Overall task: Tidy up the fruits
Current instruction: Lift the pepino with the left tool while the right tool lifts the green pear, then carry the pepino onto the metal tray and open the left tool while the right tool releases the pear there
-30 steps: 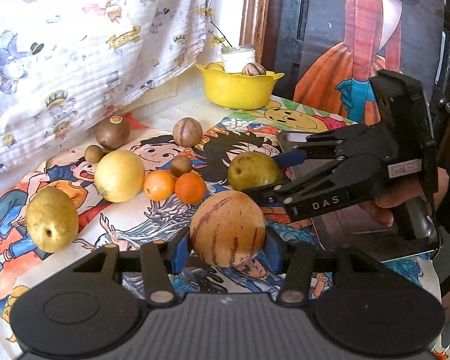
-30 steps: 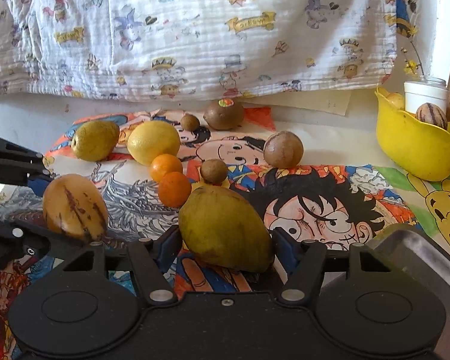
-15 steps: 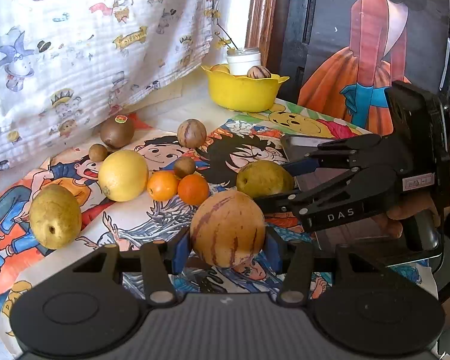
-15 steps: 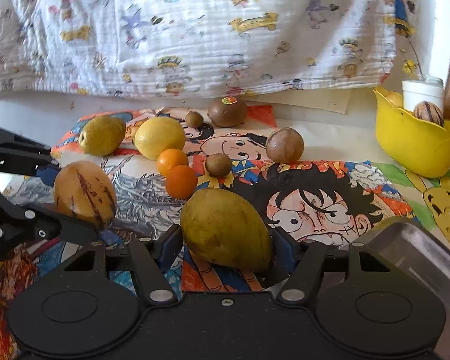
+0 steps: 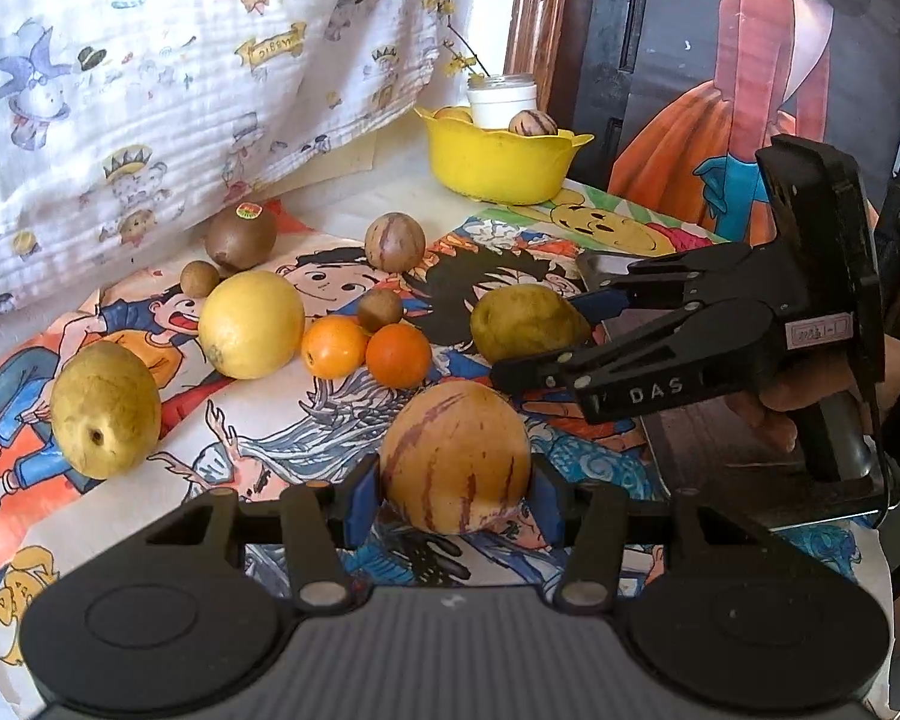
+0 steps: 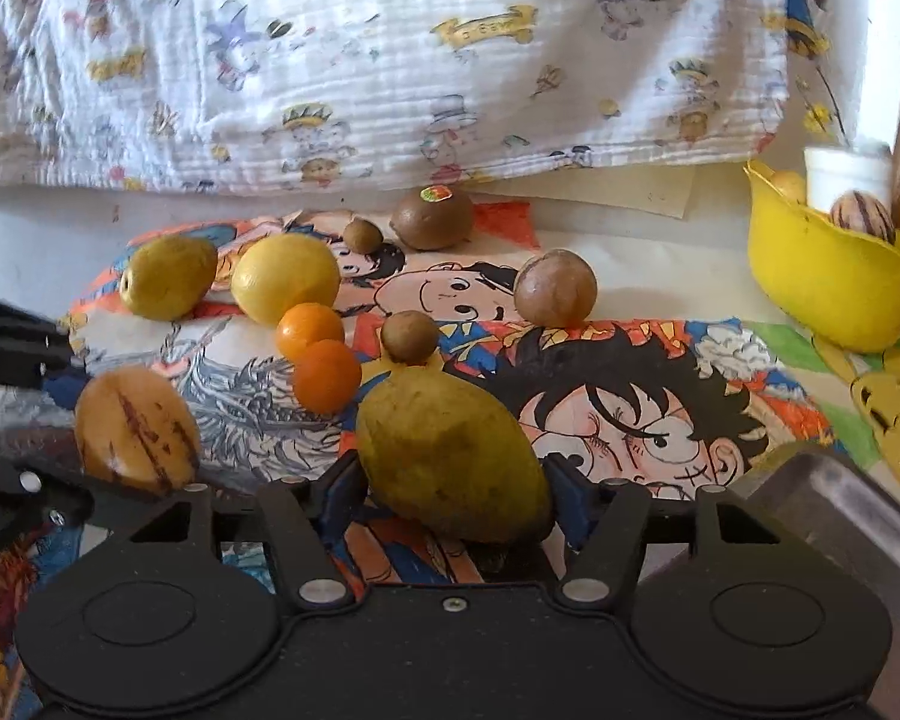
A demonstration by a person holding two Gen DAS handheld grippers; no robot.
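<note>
White "DAS" on right tool (image 5: pixel 537 330)

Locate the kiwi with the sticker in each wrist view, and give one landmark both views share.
Left wrist view: the kiwi lies upper left of centre, at the hanging cloth's foot, behind the lemon.
Right wrist view: the kiwi lies top centre, against the cloth.
Shared landmark: the yellow bowl, at the right edge in the right wrist view.
</note>
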